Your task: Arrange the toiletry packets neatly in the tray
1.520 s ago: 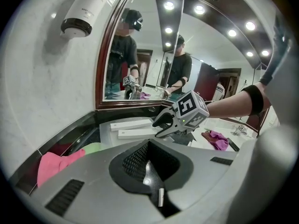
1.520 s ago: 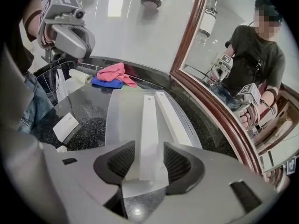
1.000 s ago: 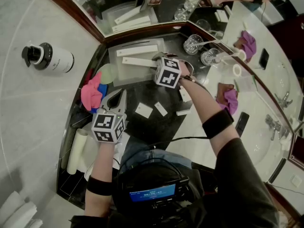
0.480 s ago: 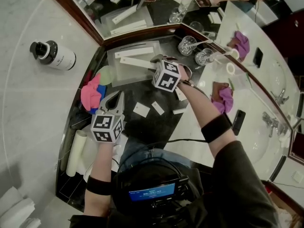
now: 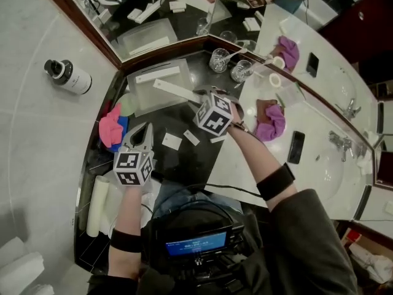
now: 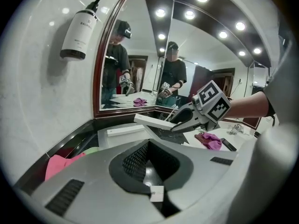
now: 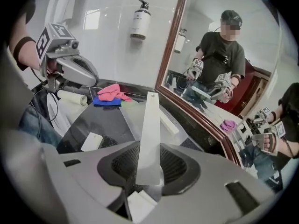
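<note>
Head view steeply down, gripper views close along jaws, sharing tray [image 5: 146, 97]

Dark desk [image 5: 179, 165] set in a corner below a wood-framed mirror [image 5: 153, 8].
Wall, left of mirror: white dispenser bottle [image 5: 67, 77], black pump.
Desk, left edge: pink cloth [image 5: 109, 126] lying on a blue cloth [image 7: 103, 102]; a pale green item just behind, kind unclear.
Near left edge: rolled white towel [image 5: 96, 198], lying flat.
Back of desk, by the mirror corner: two clear glasses [image 5: 219, 59], upright, side by side.
White counter to the right: crumpled purple cloth [image 5: 272, 118]; black phone [image 5: 296, 147] near it, apart; tap [image 5: 339, 145] further right.
</note>
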A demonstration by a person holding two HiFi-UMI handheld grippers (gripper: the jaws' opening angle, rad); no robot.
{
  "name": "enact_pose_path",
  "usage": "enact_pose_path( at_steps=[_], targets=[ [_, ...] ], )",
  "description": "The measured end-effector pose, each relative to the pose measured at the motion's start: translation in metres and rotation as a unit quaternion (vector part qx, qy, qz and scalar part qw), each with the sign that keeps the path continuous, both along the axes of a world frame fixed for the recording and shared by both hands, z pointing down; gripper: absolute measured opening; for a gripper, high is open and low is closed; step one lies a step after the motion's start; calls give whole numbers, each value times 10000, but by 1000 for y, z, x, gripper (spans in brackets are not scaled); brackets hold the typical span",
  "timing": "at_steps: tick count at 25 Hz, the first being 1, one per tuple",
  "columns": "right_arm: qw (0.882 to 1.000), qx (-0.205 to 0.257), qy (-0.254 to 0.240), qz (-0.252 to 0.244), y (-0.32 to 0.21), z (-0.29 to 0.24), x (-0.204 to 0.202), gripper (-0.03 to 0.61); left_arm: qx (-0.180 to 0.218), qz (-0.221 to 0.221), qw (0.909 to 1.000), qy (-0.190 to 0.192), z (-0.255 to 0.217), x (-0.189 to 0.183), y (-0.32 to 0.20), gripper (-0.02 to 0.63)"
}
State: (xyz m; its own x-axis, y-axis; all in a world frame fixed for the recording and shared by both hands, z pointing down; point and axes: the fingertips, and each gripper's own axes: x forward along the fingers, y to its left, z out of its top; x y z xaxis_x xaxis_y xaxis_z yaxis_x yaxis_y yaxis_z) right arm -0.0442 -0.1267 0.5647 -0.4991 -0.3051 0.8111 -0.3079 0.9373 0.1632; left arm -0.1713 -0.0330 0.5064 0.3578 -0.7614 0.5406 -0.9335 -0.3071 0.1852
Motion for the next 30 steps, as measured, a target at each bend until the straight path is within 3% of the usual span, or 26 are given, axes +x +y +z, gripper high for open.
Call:
enact_pose_path(
  at_steps=[7,14,18,30],
  targets=[
    [9943,-203,-265,1011,50,-1,46,152,76,128,9999,-28,-9,12,18,0],
    [9796,-439,-353,1930,94,24,76,152,27,281,9996,-85,-8,23,34,0],
    [9670,-828,-311,2390,119,54,82,153,13,385,9992,-112,-8,26,37,0],
    [9456,-1255,-101,2999,138,91,78,161,5,474,9988,-86,-5,18,39,0]
  ],
)
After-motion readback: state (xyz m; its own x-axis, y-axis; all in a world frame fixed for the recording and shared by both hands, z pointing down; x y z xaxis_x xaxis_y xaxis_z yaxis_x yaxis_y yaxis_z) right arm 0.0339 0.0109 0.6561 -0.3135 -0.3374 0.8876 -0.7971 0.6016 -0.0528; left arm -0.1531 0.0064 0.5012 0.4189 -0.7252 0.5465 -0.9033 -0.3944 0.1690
